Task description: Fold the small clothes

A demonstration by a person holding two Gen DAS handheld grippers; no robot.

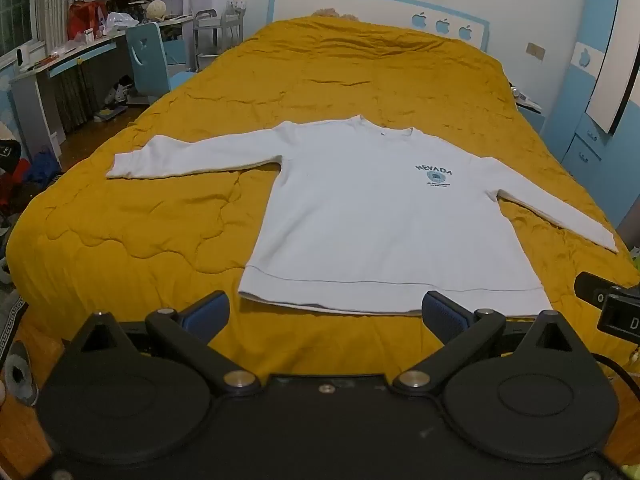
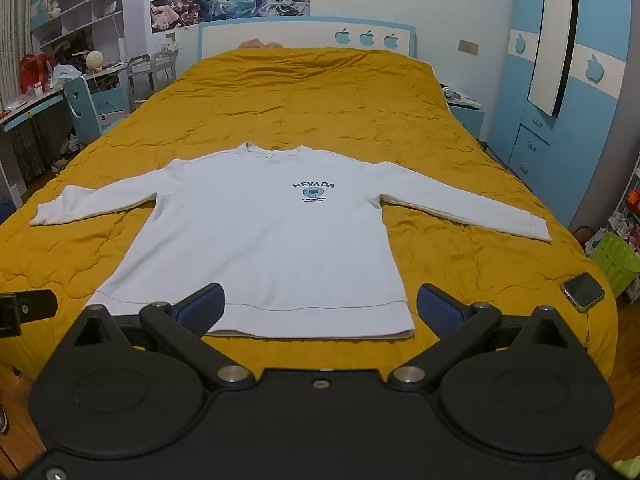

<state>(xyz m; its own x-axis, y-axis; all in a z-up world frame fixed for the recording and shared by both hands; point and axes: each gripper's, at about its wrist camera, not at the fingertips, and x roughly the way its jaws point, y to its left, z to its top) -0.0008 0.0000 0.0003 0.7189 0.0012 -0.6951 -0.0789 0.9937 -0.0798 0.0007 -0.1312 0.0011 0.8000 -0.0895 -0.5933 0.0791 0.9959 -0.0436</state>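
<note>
A white long-sleeved sweatshirt (image 1: 360,216) (image 2: 264,236) with a dark "NEVADA" print lies flat and face up on the mustard-yellow quilt (image 1: 160,216) (image 2: 460,256), both sleeves spread out sideways, hem nearest me. My left gripper (image 1: 326,312) hovers open just short of the hem, nothing between its blue pads (image 1: 206,312). My right gripper (image 2: 318,306) is open too, its fingers straddling the hem's right half from above, the pads (image 2: 438,312) clear of the cloth.
A smartwatch (image 2: 583,290) lies on the quilt's near right corner. A blue chair (image 1: 146,60) and a cluttered desk (image 1: 60,64) stand left of the bed. A blue wardrobe (image 2: 560,92) and a green basket (image 2: 614,262) are at right. The headboard (image 2: 304,38) is at the far end.
</note>
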